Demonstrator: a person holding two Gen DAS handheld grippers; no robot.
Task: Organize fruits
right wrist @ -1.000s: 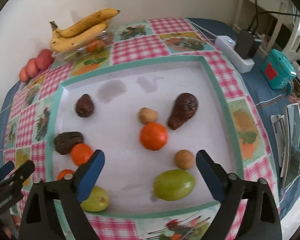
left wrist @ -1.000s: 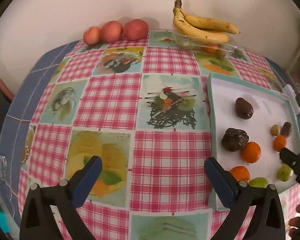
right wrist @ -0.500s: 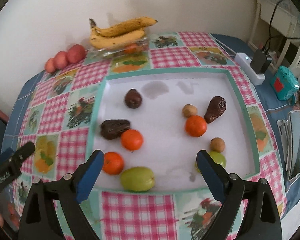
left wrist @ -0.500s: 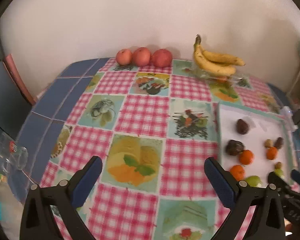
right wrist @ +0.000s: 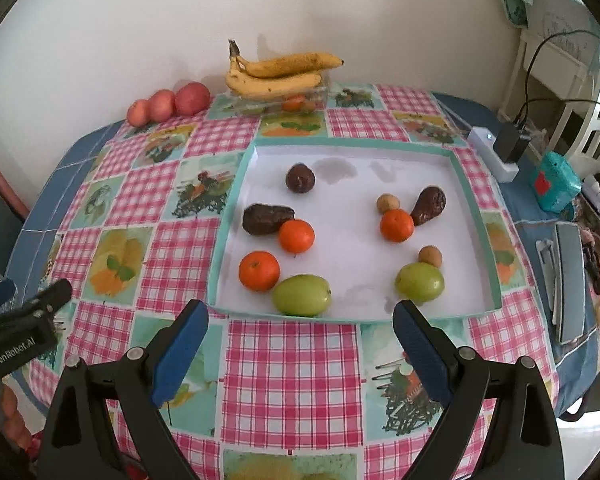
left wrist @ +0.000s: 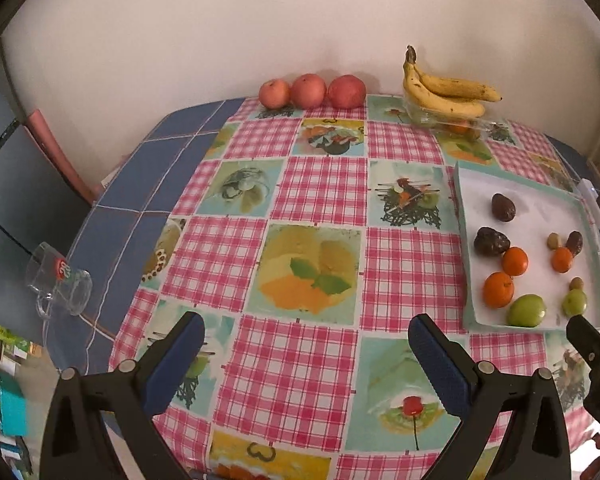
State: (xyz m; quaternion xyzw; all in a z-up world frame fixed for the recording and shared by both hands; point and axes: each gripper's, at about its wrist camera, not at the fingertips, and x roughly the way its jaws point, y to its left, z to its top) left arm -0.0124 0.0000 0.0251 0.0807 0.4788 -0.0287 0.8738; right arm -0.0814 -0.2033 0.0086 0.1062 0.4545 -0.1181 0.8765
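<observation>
Fingers (right wrist: 180, 354) of both grippers are spreading wide, gripping nothing, hovering over the tabletop (right wrist: 292, 364) near the tray (right wrist: 476, 216). Lying in it are three oranges (right wrist: 259, 271), two green fruits (right wrist: 301, 295), three dark avocados (right wrist: 267, 219) and two small brown fruits (right wrist: 388, 203). Three apples (left wrist: 346, 91) and two bananas (left wrist: 444, 96) are sitting by the wall; a glass mug (left wrist: 60, 284) is lying at the left edge.

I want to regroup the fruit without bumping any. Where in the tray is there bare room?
The tray is bare down its middle, between the orange on the left and the orange on the right, and along the far wall. Crowded: the near-left corner, where an orange touches the green fruit.
</observation>
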